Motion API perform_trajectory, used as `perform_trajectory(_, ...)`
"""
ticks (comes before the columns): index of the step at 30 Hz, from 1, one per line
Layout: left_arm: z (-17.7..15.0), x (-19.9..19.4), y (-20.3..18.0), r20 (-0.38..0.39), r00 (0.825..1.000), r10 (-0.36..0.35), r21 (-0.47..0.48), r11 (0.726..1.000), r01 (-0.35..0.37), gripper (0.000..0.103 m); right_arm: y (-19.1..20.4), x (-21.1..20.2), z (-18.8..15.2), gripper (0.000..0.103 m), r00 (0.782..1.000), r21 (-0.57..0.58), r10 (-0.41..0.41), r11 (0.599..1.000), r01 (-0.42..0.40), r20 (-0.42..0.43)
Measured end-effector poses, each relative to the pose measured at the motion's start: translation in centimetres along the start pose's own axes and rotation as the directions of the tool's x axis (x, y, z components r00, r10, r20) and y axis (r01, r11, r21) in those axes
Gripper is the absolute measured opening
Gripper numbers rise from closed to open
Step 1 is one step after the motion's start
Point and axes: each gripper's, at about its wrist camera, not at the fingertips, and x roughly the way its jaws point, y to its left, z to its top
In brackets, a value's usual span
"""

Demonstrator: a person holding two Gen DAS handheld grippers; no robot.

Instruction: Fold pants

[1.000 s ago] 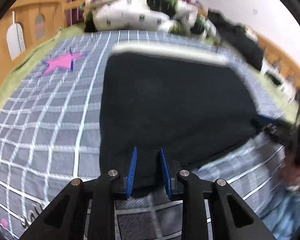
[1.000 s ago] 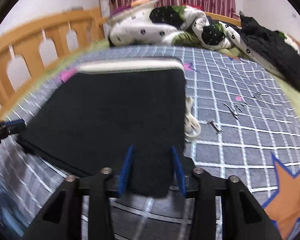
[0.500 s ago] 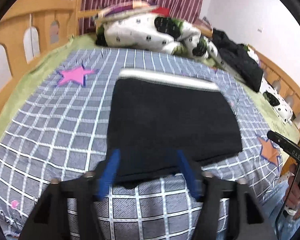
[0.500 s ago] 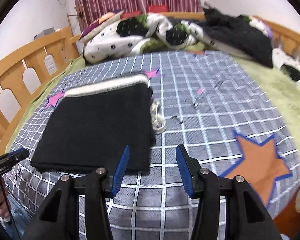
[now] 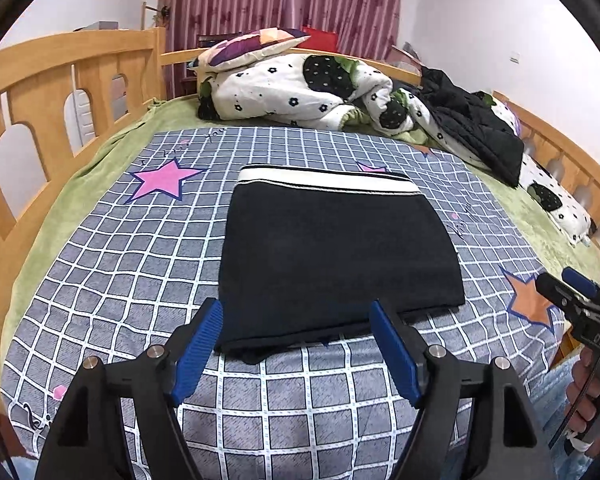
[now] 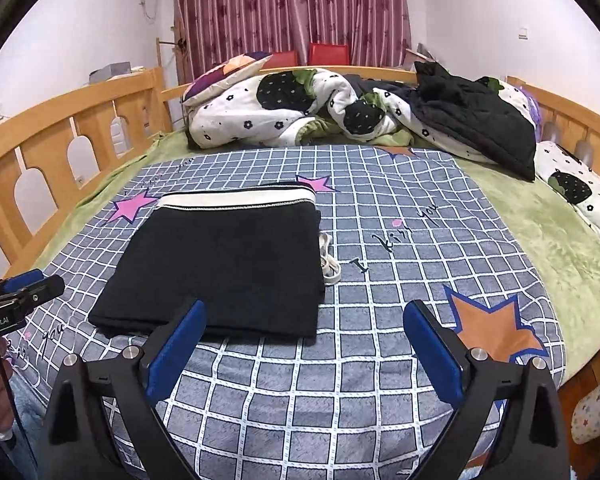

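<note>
Right wrist: drawstring (image 6: pixel 329 265) beside pants (image 6: pixel 224 264)

My left gripper (image 5: pixel 296 344) is black, angular, with ribbed blue pads (image 5: pixel 198 354) and silver screws (image 5: pixel 155 351). The right gripper (image 6: pixel 304 354) matches; white lettering marks the left one's side, with a thin black cable beside it.

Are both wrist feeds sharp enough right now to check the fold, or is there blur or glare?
Left wrist view: sharp; folded black pants crisp, bed rail bowed by the fisheye, corners vignetted black. Right wrist view: equally sharp; checked cover grid reads cleanly, no glare, soft even light, but the black cloth hides its creases.
</note>
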Motion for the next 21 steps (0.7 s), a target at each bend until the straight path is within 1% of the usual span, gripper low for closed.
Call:
perform_trajectory(2,-0.06,-0.14,-0.07,0.004,1.000,0.014,0.003,1.000,-0.014,0.074,-0.23,-0.02,0.04,0.097,1.000,0.014,0.004,1.000,-0.004,-0.004)
perform_trajectory(8,-0.21,-0.36,-0.25,0.001,1.000,0.010,-0.001,1.000,-0.010,0.074,-0.66,-0.26,-0.08,0.097,1.000,0.026,-0.006,1.000,0.006,-0.007)
perform_trajectory(13,-0.31,-0.57,-0.60,0.013,0.999,0.034,0.018,0.999,-0.034,0.075,-0.80,-0.22,-0.20,0.097,1.000,0.029,-0.008,1.000,0.009,-0.013)
perform_trajectory(21,-0.27,-0.50,-0.38,0.008,0.999,0.032,0.010,0.999,-0.032,0.075,-0.96,0.04,-0.23,0.097,1.000,0.040,-0.013,0.999,0.013,-0.020)
